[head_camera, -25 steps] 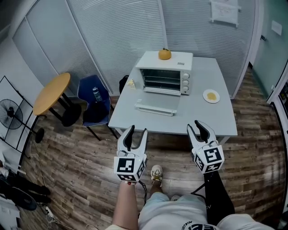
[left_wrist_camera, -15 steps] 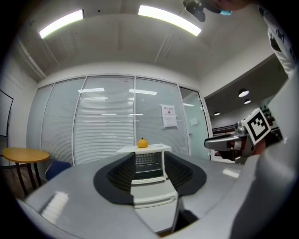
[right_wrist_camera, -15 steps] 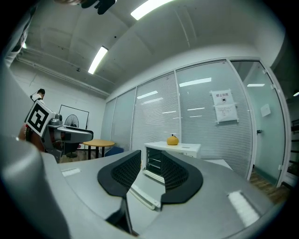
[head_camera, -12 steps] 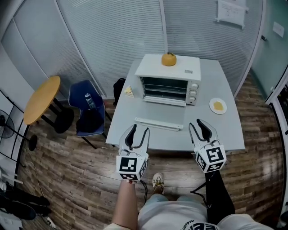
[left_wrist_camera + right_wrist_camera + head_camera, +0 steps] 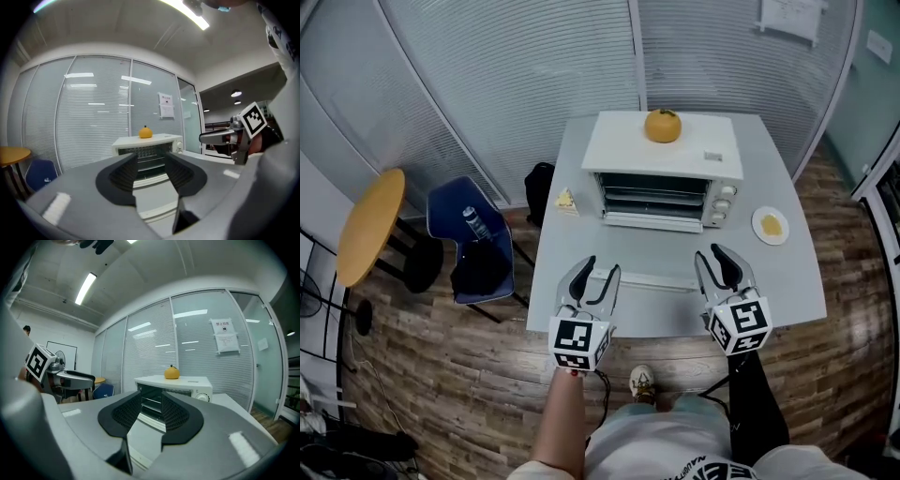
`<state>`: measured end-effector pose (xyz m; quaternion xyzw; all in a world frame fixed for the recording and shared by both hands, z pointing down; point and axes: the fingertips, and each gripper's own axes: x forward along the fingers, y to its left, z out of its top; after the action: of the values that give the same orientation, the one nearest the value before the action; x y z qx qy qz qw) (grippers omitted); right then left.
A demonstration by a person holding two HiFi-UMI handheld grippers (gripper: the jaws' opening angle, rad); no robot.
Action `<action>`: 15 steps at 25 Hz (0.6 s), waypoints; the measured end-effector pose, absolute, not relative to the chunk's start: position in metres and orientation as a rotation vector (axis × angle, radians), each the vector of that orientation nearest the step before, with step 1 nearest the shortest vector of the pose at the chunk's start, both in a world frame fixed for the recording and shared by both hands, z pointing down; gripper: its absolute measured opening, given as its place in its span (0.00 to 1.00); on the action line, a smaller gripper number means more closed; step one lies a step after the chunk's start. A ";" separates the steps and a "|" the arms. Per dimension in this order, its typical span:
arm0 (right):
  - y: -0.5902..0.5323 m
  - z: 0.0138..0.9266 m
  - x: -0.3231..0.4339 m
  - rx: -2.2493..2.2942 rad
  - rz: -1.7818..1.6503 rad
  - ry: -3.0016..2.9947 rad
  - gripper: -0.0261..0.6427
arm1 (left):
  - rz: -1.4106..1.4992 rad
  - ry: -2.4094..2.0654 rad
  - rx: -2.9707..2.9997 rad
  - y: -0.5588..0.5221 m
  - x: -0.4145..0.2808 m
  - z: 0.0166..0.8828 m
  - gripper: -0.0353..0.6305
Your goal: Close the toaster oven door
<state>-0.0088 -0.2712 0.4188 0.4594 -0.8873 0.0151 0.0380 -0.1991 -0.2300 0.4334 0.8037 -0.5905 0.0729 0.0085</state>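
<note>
- Table point(image 5: 792, 277): grey, rectangular, on a wood-plank floor point(image 5: 441, 375), set against a glass wall point(image 5: 516, 75) with its blinds down.
- Oven point(image 5: 656, 197) stands at the far middle of the table with an orange point(image 5: 662, 125) on its roof. Its door point(image 5: 654, 251) lies folded down flat on the table, leaving the racks exposed.
- Plate point(image 5: 771, 225) sits right of the oven. A blue chair point(image 5: 469, 230) with a bottle point(image 5: 472, 223) on it and a round table point(image 5: 367, 225) stand to the left.
- Left gripper point(image 5: 600, 267) and right gripper point(image 5: 711, 253) hang over the table's near side, by the door's front edge. Both tongs are spread with nothing between the pads, and the oven shows through each gap.
- Only the head view shows the floor, plate and chair. Only the gripper views show the ceiling lights point(image 5: 87, 287).
- Notice point(image 5: 789, 17) on the glass and label point(image 5: 712, 157) on the oven roof: print too small to read.
</note>
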 end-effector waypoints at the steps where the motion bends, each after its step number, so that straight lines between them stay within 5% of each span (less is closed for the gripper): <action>1: -0.275 0.425 -0.014 1.408 0.057 -2.710 0.21 | 0.237 -1.825 2.507 -0.236 -0.202 0.441 0.36; 15: -0.281 0.561 -0.024 1.372 0.392 -2.469 0.20 | 0.463 -1.666 2.314 -0.256 -0.236 0.582 0.36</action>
<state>-0.0244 -0.2814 0.5607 0.4761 -0.8568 0.1360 0.1443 -0.2358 -0.2556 0.5824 0.7947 -0.5720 0.1590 0.1260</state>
